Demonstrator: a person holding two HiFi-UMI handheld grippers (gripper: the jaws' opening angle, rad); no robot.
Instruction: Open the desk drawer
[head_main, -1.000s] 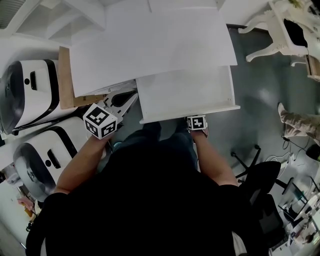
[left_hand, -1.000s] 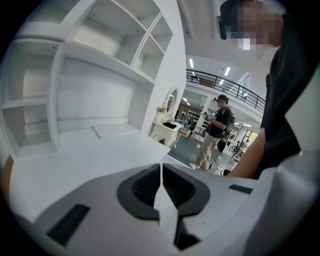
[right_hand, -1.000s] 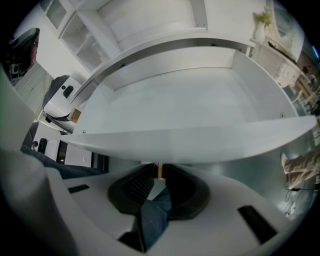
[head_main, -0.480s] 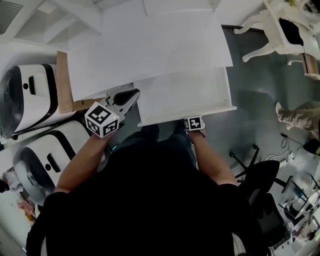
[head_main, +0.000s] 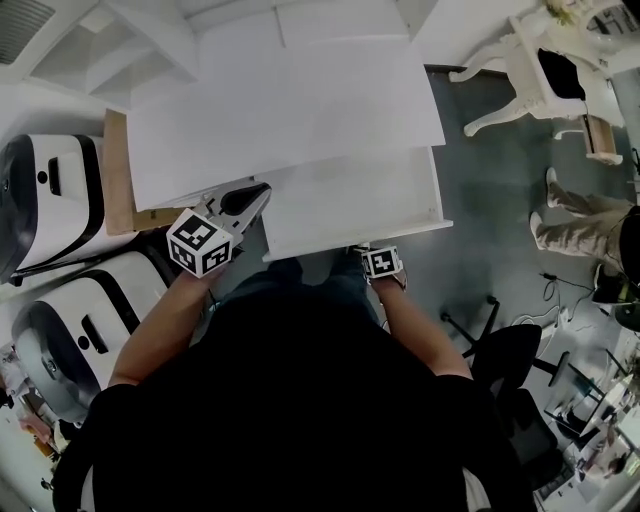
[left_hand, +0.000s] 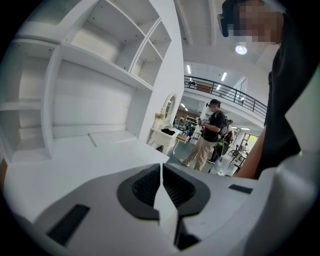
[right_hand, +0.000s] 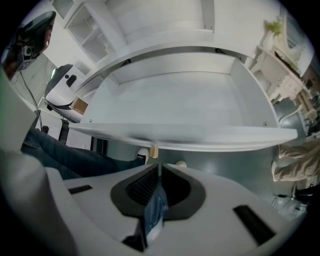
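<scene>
The white desk (head_main: 280, 110) has its drawer (head_main: 350, 200) pulled out toward me, and the inside is bare. In the right gripper view the drawer front (right_hand: 190, 137) runs across just ahead of my right gripper (right_hand: 160, 167). A small brass knob (right_hand: 154, 151) hangs under that front, beyond the jaw tips. The right jaws are closing and nothing is between them. In the head view only the right gripper's marker cube (head_main: 382, 262) shows, just below the drawer front. My left gripper (head_main: 262, 190) is shut and empty, by the drawer's left corner.
Two white machines (head_main: 50, 200) (head_main: 70, 320) stand at the left beside a wooden board (head_main: 118, 170). An office chair (head_main: 500, 350) and a white chair (head_main: 540, 80) are on the right. A person (head_main: 570, 220) stands nearby. White shelves (left_hand: 100, 75) rise behind the desk.
My right gripper has come off the drawer front, drawn back toward me, and its jaws have come together. The drawer stays pulled out. The left gripper has kept its place.
</scene>
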